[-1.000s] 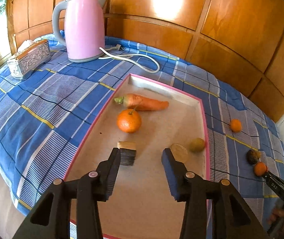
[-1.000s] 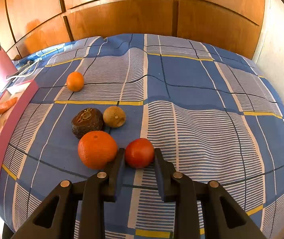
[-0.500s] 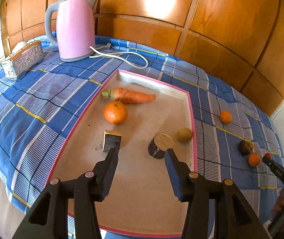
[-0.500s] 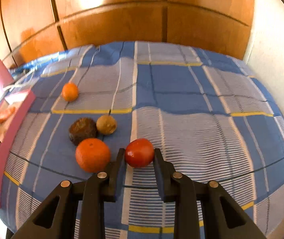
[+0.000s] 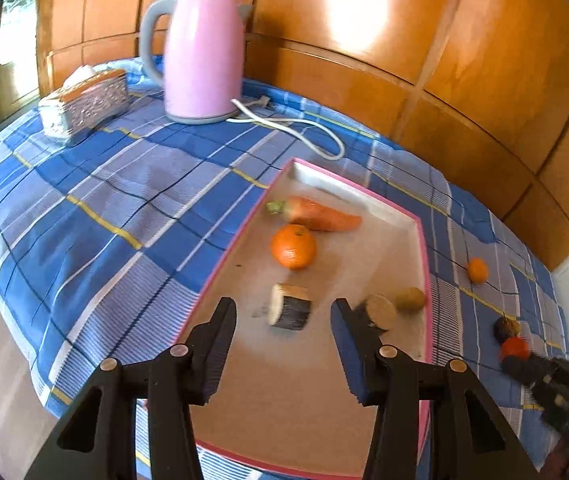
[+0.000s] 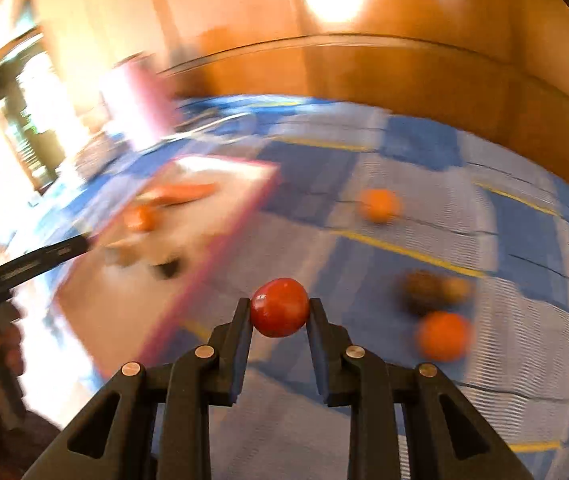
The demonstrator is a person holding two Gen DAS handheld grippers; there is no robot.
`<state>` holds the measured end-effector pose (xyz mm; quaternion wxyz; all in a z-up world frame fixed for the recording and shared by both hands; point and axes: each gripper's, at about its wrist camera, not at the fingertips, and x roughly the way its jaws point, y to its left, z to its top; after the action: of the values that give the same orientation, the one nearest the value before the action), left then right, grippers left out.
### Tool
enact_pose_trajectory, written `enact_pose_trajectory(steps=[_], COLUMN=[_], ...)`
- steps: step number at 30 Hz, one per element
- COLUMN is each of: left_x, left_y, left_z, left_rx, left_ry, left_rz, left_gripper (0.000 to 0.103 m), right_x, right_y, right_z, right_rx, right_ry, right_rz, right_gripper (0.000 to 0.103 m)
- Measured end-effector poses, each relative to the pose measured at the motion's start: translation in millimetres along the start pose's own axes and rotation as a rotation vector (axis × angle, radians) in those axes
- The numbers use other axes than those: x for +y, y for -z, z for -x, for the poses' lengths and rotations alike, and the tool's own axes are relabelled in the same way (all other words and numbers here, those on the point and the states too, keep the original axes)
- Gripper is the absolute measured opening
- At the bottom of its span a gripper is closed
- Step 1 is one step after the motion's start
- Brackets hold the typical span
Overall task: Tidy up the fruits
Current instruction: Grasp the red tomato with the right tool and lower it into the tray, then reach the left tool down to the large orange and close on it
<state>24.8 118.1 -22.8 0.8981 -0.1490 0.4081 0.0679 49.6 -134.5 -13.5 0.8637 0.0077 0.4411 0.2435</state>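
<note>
A pink-rimmed tray (image 5: 427, 272) lies on a blue plaid cloth. In it are a carrot (image 5: 316, 216), an orange (image 5: 293, 246), two dark cut pieces (image 5: 290, 312) and a small brown fruit (image 5: 411, 299). My left gripper (image 5: 283, 316) is open and empty above the tray's near half. My right gripper (image 6: 280, 310) is shut on a red tomato (image 6: 279, 307) and holds it above the cloth, right of the tray (image 6: 204, 276). On the cloth lie a small orange (image 6: 378, 205), a larger orange (image 6: 442, 335) and two brown fruits (image 6: 424, 288).
A pink kettle (image 5: 200, 56) with a white cord (image 5: 304, 128) and a silver tissue box (image 5: 84, 106) stand at the back left. Wood panelling runs behind the cloth. The right wrist view is motion-blurred.
My right gripper has lifted the tomato off the cloth and swung left toward the tray. My left gripper has drawn back a little and stays open.
</note>
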Motion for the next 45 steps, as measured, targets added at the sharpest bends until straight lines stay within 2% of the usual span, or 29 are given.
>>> enact_pose_trajectory(steps=[2,5,9,15,16,21,30,38,45], left_x=[4,7,8,5,4,1,-16,-41,-65], left_y=[1,3,5,7,8,8,10,16,20], left_z=[1,2,3,5,5,6,10,12,12], left_rx=[0.001,0.002,0.005,0.006,0.007,0.008,0.003,0.011,0.017], left_ry=[-0.004,-0.002,0.002,0.015,0.015,0.019,0.035,0.065,0.093], left_rz=[0.005,0.011,0.005,-0.002,-0.004,-0.009,-0.062,-0.138,-0.216], left_gripper=[0.05,0.05,0.05,0.05,0.05,0.05,0.05,0.05,0.05], right_x=[25,58,82,90,89,83,60,15,-36], right_y=[-5,-3,-7,-12,-12,-7,-3,8,23], right_z=[-16,-35,-57,-73,-73,-69,-36,-15,11], right_rx=[0.043,0.09,0.122,0.131,0.128,0.11,0.017,-0.013,-0.047], right_ry=[-0.064,-0.106,-0.127,-0.088,-0.08,-0.054,0.001,0.055,0.144], right_rz=[0.053,0.122,0.169,0.148,0.145,0.131,0.06,-0.067,-0.175], right_gripper=[0.027,0.027,0.027,0.031,0.034,0.034,0.034,0.034,0.034])
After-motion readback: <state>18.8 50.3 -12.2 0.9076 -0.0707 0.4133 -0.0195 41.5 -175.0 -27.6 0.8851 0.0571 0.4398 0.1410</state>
